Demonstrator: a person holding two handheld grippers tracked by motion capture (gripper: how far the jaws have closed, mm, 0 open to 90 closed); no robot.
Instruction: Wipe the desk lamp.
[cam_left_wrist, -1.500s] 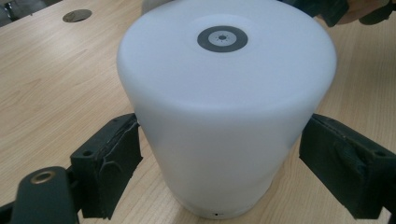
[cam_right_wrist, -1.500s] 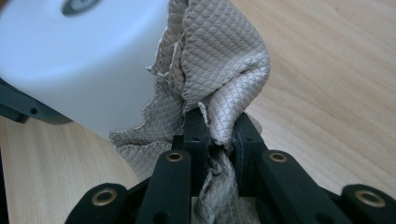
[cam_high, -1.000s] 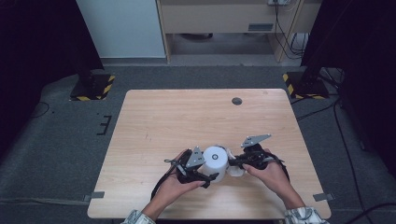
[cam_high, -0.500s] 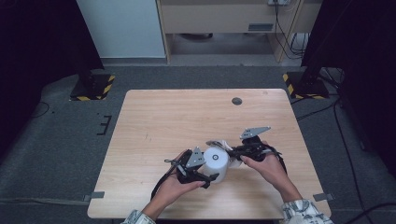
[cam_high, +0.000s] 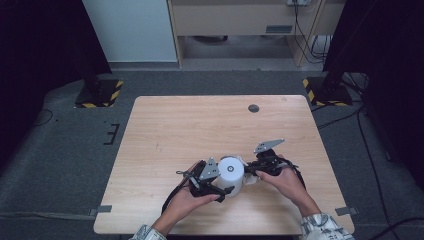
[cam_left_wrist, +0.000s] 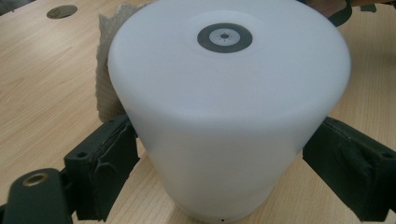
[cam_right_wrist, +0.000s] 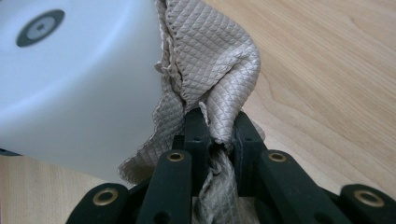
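Standing near the desk's (cam_high: 165, 135) front edge, white cylinder (cam_high: 231, 172) is sitting between left gripper's (cam_high: 218, 186) jaws, pads pressing its sides. Beige cloth (cam_right_wrist: 210, 79) is touching its far side, pinched in right gripper's (cam_right_wrist: 219, 135) closed jaws. Both hands are angling inward.

My left tool (cam_high: 220, 186) has its jaws spread wide, pads pressing inward, my hand low behind it. My right tool (cam_high: 252, 172) is pinched tight, with its grey plate tilted up.
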